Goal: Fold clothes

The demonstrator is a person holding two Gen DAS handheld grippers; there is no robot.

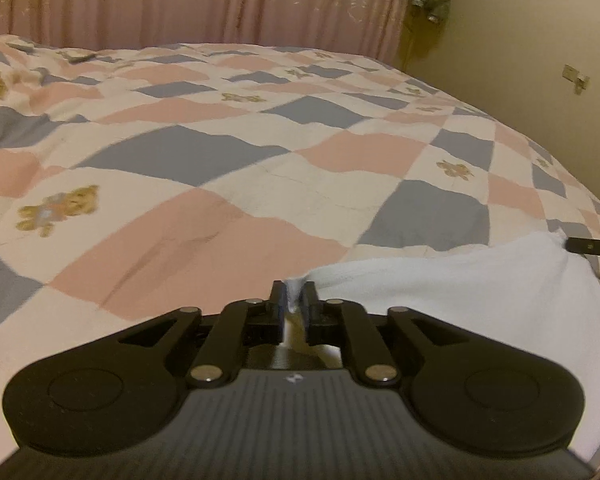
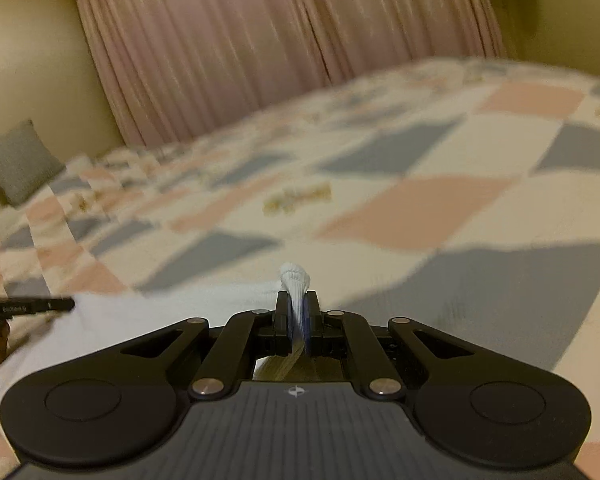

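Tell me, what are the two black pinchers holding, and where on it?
Both hold one white cloth. The left gripper pinches a bunched bit of its edge, and the right gripper pinches another bunched bit of the edge. The cloth stretches between them above the bed's quilt.

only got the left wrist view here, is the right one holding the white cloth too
Observer: Yes. In the right wrist view the right tongs are shut on a bunched, ribbed edge of the white cloth.
Operator: does any cloth stick out past them
Observer: Yes, a small tuft pokes out beyond the fingertips.
Operator: anything at the far end of the bed i can't see
Observer: A grey cushion leans against the wall at the left of that view, beside the pink curtain.
Operator: do you see my left tongs from there
Observer: Only their black tip, at the left edge over the cloth; the left tongs are too side-on there to judge the grip.
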